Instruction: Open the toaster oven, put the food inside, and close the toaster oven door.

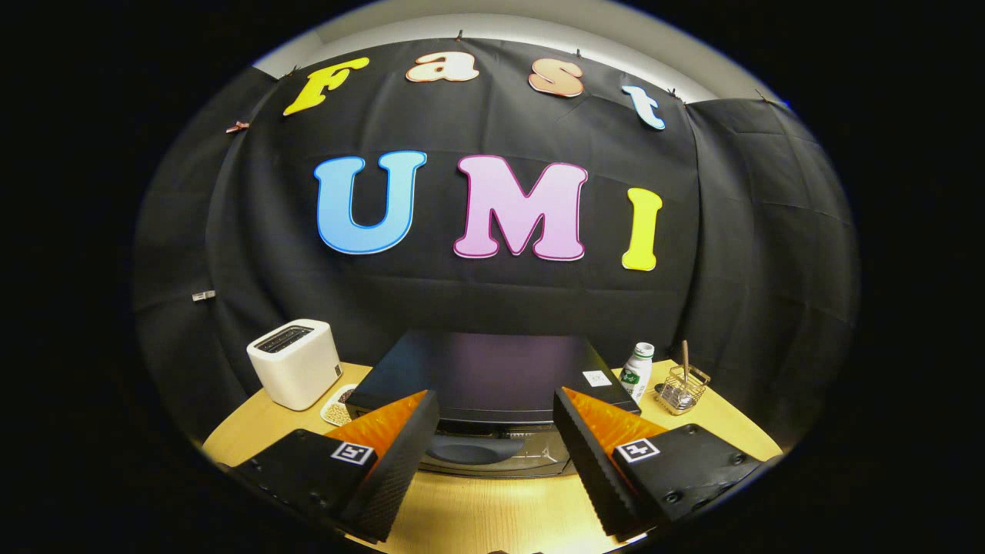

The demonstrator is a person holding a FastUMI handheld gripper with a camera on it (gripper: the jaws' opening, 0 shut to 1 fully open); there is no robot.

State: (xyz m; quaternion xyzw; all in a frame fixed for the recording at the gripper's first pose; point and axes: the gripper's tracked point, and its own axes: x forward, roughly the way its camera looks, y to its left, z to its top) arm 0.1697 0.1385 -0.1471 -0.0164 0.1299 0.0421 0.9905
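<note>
the gripper (496,454) is held high over the table (492,515) with its fingers wide apart and nothing clamped between them. the toaster oven (492,377) is seen straight ahead and below, its door handle (473,448) lying crosswise in the gap just beyond the fingertips, long axis side to side, so a drop forward and down onto that bar is judged to be what opening calls for. the food plate (336,409) is tucked left of the oven, beside the white toaster (296,362).

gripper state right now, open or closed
gripper: open, holding nothing, fingers spread apart just in front of the toaster oven door handle.
</note>
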